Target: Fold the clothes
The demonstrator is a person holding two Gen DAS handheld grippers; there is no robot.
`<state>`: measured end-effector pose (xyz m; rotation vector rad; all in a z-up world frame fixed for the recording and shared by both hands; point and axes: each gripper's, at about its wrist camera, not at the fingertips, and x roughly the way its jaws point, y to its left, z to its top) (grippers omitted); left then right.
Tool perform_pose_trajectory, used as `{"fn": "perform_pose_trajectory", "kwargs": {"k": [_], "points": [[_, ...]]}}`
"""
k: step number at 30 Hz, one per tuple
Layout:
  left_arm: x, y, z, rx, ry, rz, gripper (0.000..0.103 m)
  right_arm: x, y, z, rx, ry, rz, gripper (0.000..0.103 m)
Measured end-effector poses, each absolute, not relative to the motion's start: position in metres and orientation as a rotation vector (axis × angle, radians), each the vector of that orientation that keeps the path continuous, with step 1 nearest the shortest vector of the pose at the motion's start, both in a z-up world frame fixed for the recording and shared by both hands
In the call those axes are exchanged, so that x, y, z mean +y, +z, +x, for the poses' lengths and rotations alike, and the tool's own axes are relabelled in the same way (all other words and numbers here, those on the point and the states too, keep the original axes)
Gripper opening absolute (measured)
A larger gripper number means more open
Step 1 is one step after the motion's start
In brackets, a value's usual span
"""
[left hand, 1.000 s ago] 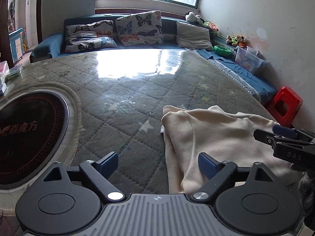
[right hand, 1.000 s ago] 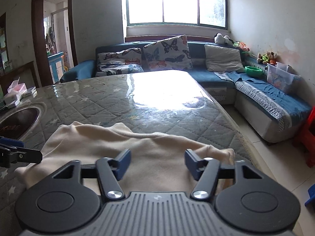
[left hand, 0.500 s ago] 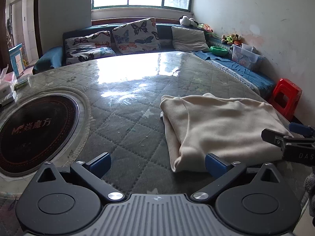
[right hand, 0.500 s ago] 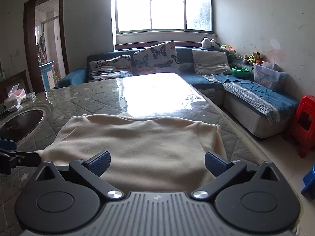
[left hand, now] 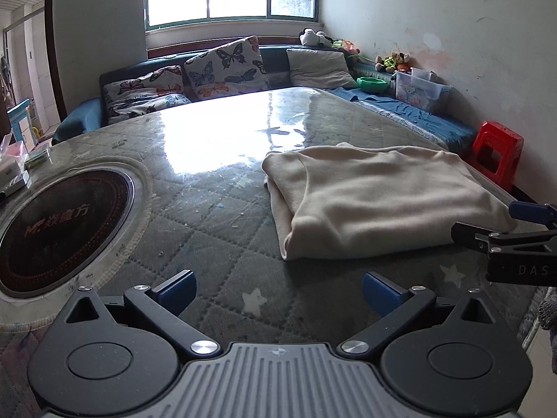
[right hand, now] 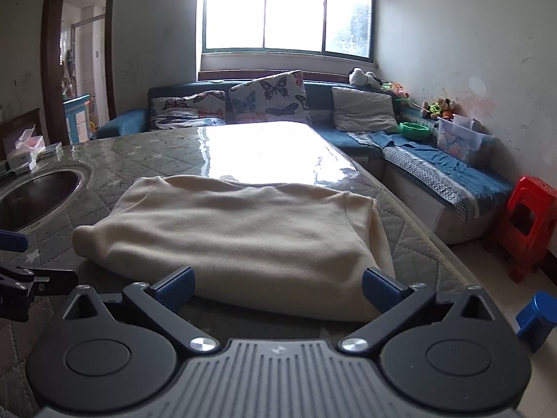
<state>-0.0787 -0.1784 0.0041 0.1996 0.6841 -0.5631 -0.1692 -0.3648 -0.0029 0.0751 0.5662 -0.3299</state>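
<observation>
Cream fleece is what lies before me: the folded garment [right hand: 240, 240] rests flat on the quilted table [left hand: 209, 244], and I give every place from this garment.

Nearest to me is my right gripper [right hand: 278, 287]. Its two blue pads stand as wide apart as they go, and nothing is between them. The near edge of the garment lies just in front of these pads, almost under them, so the right gripper faces the garment straight on. My left gripper [left hand: 278, 292] is also wide open and empty. It stands off the near left corner of the garment, with a strip of bare table between its pads and the cloth; the garment lies ahead of it and to its right.

The long axis of the garment runs across my view, from left to right, parallel to the near table edge. The fold looks thick and rounded on the left side, and on the right side it ends close to the table edge.

I judge that the right gripper is the nearer one, and that any further fold has to start from the near edge or from the two short ends.

Beyond the garment the table shines under the window light. Left of the garment, well apart, is the round dark plate [left hand: 59, 223] set in the table.
</observation>
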Motion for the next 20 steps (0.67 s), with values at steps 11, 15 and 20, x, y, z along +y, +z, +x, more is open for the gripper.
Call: {"fn": "perform_pose_trajectory", "kwargs": {"k": [11,15,20], "points": [[-0.182,0.0,-0.092,0.674,-0.597,0.214,0.103,-0.366,-0.006,-0.188,0.565,-0.372,0.145,0.103],[-0.183,-0.001,-0.096,0.67,-0.606,0.22,0.103,-0.36,-0.007,-0.191,0.567,-0.367,0.13,0.103],[-0.184,-0.001,-0.101,0.666,-0.624,0.226,0.103,-0.357,-0.009,-0.194,0.572,-0.368,0.127,0.103]]}}
